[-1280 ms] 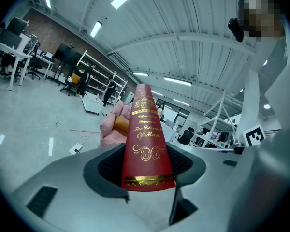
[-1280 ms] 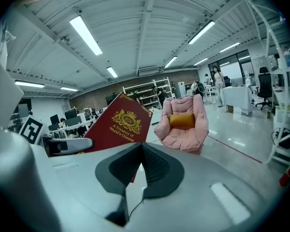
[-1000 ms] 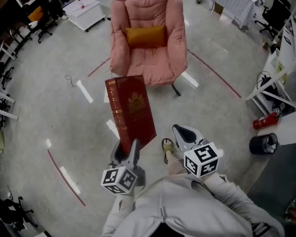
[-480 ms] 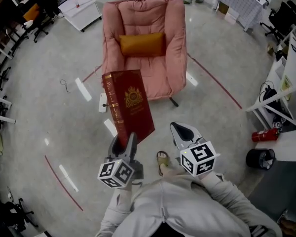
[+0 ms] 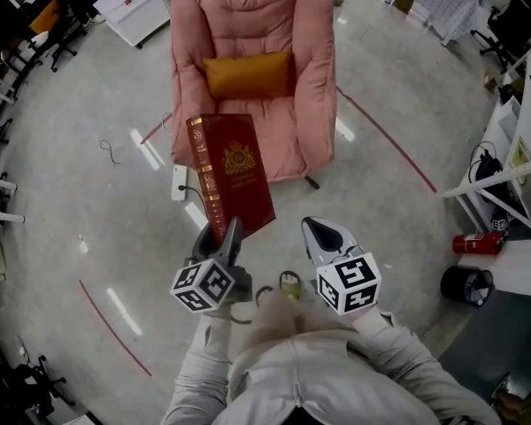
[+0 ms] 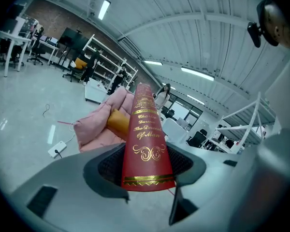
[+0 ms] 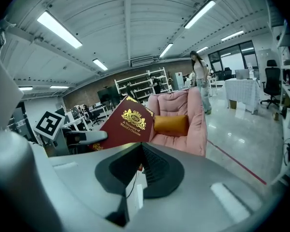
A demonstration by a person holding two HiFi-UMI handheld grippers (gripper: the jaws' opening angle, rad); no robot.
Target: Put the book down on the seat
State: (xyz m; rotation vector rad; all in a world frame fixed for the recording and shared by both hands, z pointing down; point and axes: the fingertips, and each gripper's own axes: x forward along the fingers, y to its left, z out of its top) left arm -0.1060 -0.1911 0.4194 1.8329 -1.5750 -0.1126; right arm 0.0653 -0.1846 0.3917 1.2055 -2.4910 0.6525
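Book [image 5: 230,177] upright, bottom edge clamped in left hand-held gripper [image 5: 219,240], before pink armchair [image 5: 248,25] front edge, floor [image 5: 97,228] between. Right hand-held gripper [image 5: 324,235] alongside, jaws together, empty.

The book [image 5: 230,177], carried in the left gripper [image 5: 219,240], has drawn closer to the armchair [image 5: 276,135], its top now overlapping the seat's front edge.

Grey floor [image 5: 88,228], pink armchair [image 5: 257,25] on it, white power strip [image 5: 179,183], black bin [image 5: 466,284]
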